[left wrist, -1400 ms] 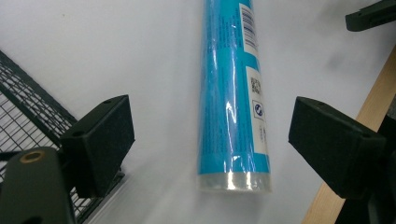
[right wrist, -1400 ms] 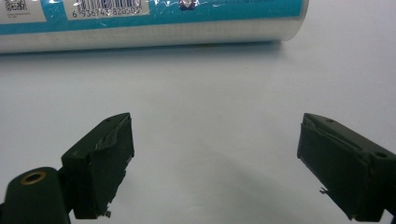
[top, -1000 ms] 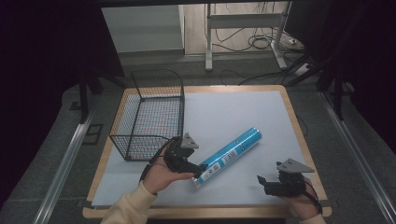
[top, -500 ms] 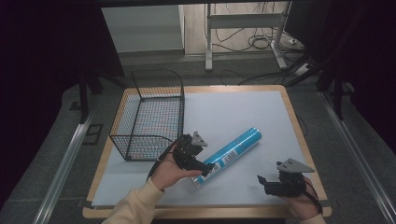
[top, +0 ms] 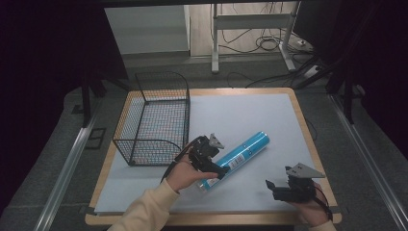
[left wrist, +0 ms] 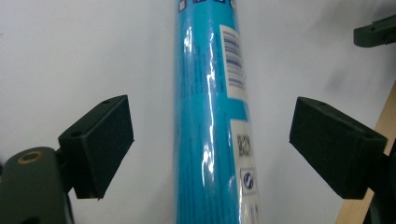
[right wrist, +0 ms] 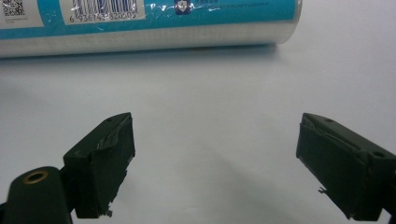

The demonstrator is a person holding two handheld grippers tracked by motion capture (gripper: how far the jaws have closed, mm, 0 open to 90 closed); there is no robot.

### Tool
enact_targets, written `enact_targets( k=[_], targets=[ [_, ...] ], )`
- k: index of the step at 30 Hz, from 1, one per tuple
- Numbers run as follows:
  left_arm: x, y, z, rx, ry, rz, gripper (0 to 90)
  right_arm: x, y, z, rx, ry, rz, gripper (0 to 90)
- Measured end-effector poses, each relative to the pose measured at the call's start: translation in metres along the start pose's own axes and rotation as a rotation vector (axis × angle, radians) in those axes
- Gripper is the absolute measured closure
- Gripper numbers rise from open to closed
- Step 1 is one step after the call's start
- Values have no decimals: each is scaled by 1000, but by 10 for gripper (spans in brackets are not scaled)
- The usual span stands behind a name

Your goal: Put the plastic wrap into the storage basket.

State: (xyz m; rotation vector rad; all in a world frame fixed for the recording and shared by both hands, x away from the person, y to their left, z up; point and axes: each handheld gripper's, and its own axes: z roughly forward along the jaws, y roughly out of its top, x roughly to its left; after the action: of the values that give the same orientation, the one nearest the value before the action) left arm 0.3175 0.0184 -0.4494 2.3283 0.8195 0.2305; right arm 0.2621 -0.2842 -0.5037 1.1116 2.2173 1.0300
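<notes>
Left gripper lined up on the tube, no squeeze yet

The blue tube [top: 235, 157] lay flat on the white mat [top: 250, 115], just right of the basket [top: 156, 120]. The left gripper [left wrist: 210, 140] straddled it, spread wide, pads clear. Right gripper [right wrist: 215, 158] sat open nearby. Next, I'd guess: close and lift level.

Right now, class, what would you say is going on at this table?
A person works with a gripper in each hand. The left gripper straddles the near end of a blue tube lying on the white mat; its jaws are open, with a gap either side of the tube, so nothing is gripped yet. The right gripper waits open near the mat's front edge, apart from the tube. A wire basket stands to the left with nothing visible inside it.
</notes>
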Motion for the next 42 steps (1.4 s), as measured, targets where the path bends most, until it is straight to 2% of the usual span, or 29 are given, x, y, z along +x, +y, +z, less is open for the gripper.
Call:
enact_targets(
  k=[11, 18, 23, 27, 29, 30, 39, 42],
  targets=[
    [-5, 17, 16, 29, -5, -3, 137, -1, -1, 0, 1, 4, 2, 118],
    [-7, 23, 27, 66, -5, 8, 135, 0, 0, -1, 4, 5, 0, 117],
    [-8, 31, 36, 104, -6, 10, 144, 0, 0, 0, 6, 8, 3, 118],
    [-6, 38, 48, 156, 7, 9, 149, 0, 0, 0, 5, 9, 5, 118],
    [-6, 39, 51, 157, 10, -3, 149, -1, 0, 0, 4, 10, 6, 118],
    [-6, 42, 56, 175, 8, -4, 149, -1, 0, 0, 4, 11, 7, 118],
    [-6, 50, 72, 235, 10, -10, 155, -1, 0, -1, 3, 10, 6, 118],
    [-6, 52, 80, 255, 11, -25, 162, -2, 0, -1, 3, 7, 5, 118]
  ],
)
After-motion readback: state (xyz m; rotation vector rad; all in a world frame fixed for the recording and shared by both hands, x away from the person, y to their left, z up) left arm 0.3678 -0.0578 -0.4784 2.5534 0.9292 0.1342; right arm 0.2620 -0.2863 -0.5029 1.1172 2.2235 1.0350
